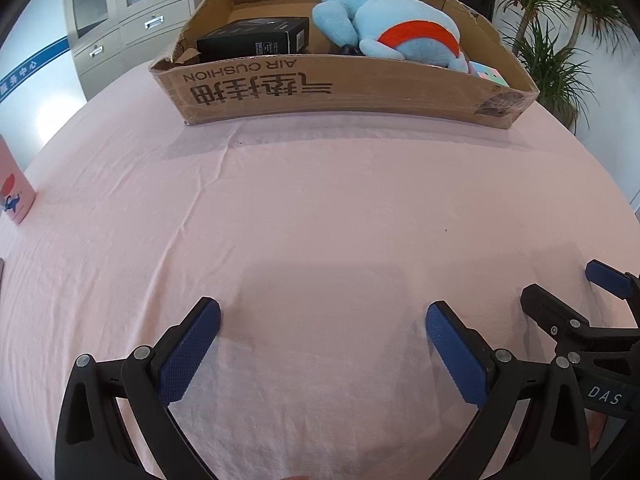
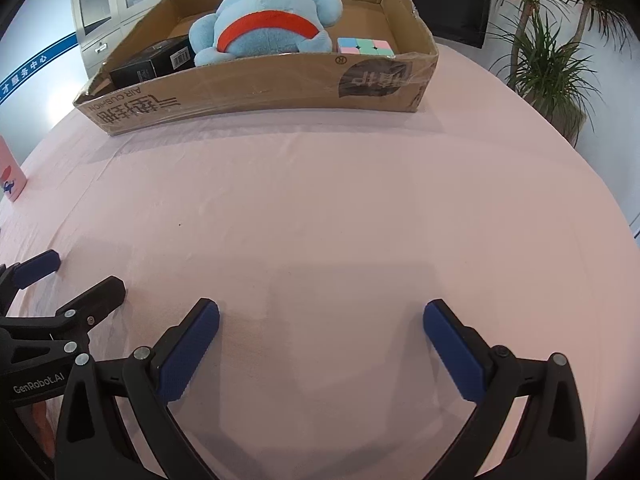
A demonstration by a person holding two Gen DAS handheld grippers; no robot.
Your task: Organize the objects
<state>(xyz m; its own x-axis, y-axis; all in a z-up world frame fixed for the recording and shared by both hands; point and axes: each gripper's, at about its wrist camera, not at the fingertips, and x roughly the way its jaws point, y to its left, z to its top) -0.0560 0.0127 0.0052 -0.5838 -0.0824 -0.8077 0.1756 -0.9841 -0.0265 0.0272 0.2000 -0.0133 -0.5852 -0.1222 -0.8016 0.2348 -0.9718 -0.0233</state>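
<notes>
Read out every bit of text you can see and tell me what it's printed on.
"AIR CUSHION", upside down, beside large Chinese characters: cardboard box front wall.
"DAS": right claw body.
"GenRobot.AI": left claw body.
"服务中心": blue wall stripe.
Black box labels, barcode: too small.
Pink cup: picture only.

Left claw agape, empty; right claw likewise, side by side.

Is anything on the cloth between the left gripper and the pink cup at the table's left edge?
Nothing visible. The left gripper is open and empty over bare pink tablecloth, and the stretch toward the pink cup shows only cloth. The cardboard box sits farther back, off that line.
</notes>
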